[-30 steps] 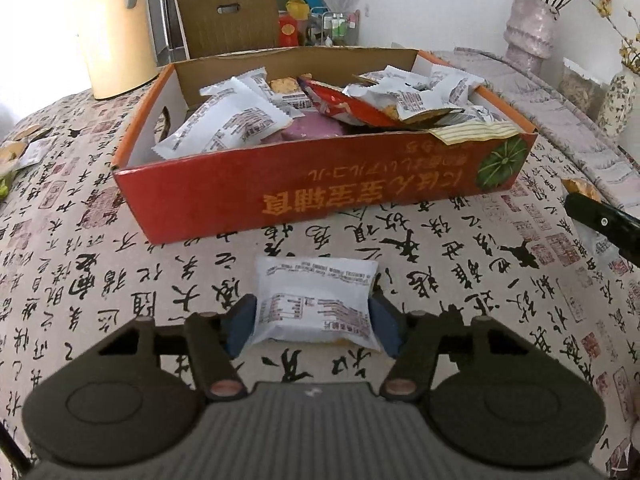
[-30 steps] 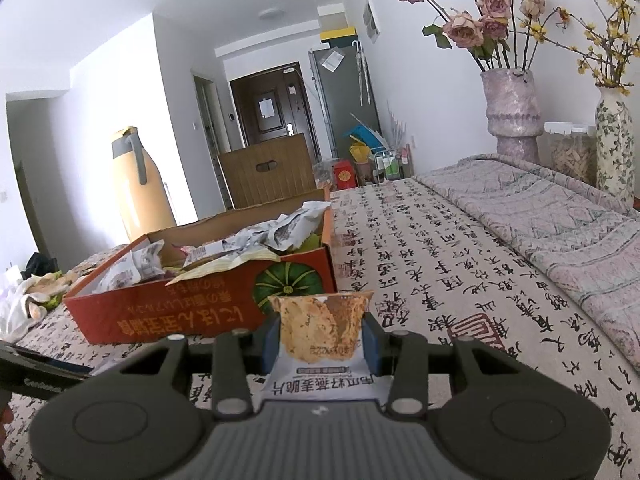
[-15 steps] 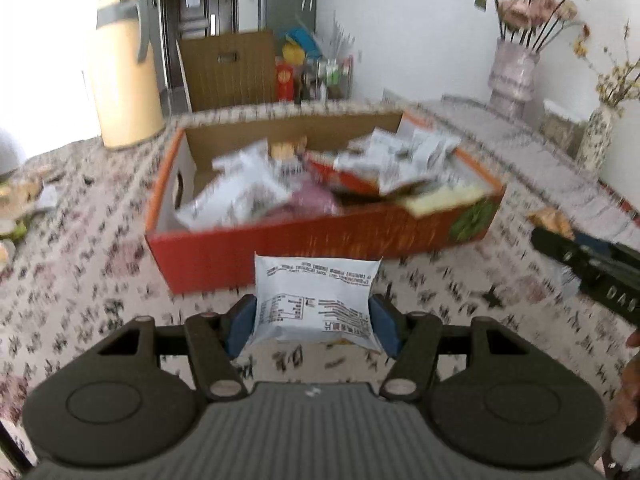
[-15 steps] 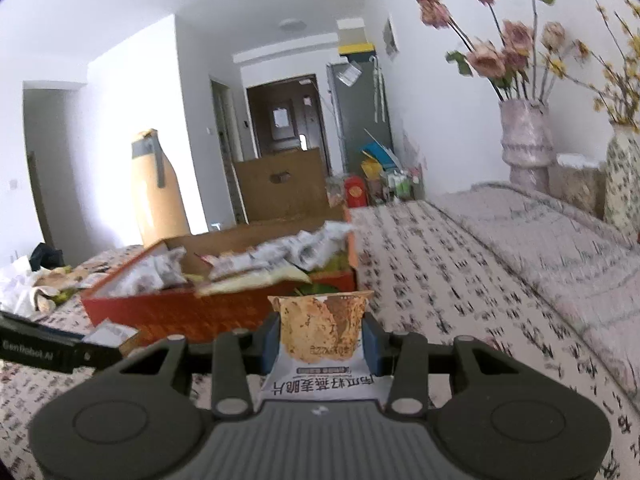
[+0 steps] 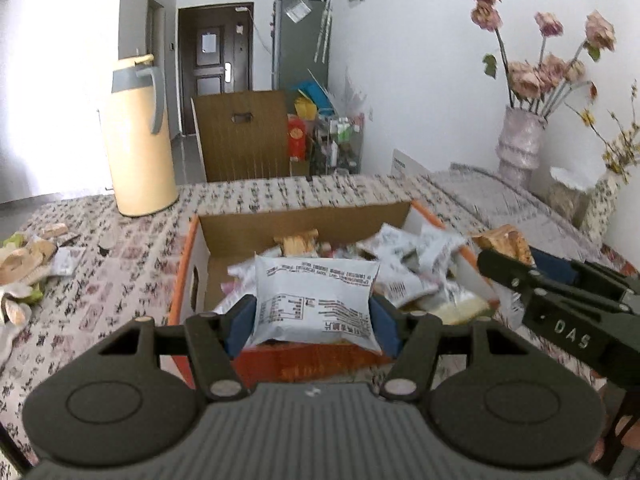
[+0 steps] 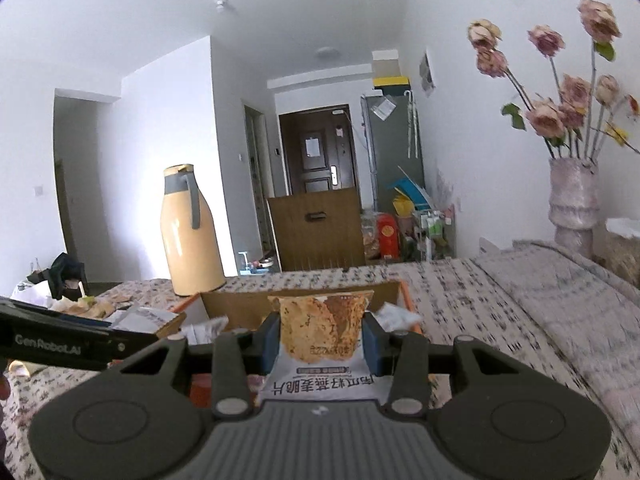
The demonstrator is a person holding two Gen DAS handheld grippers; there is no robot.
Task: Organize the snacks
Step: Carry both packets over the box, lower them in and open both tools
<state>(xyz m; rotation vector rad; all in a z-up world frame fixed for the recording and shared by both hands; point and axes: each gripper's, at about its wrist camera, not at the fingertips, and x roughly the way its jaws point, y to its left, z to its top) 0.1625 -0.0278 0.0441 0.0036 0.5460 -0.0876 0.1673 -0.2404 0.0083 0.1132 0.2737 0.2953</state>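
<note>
My left gripper (image 5: 312,316) is shut on a white snack packet (image 5: 316,300) with printed text, held in the air just before the near wall of the orange cardboard box (image 5: 196,264). The box holds several loose snack packets (image 5: 404,256). My right gripper (image 6: 320,334) is shut on an oat crisp packet (image 6: 322,330) with a brown picture, also lifted, with the box (image 6: 240,304) just beyond it. The right gripper (image 5: 504,258) enters the left wrist view from the right, its packet (image 5: 502,240) over the box's right side. The left gripper's arm (image 6: 72,342) shows at the left of the right wrist view.
A yellow thermos jug (image 5: 138,140) stands on the patterned tablecloth (image 5: 100,264) behind the box's left. Loose wrappers (image 5: 24,256) lie at the table's left edge. A vase of dried roses (image 5: 520,144) stands at the right, a brown chair back (image 5: 244,136) behind the table.
Both grippers rose off the table with their packets and tilted up. The box now sits lower and closer in both views, and the right gripper came in nearer to the box.
</note>
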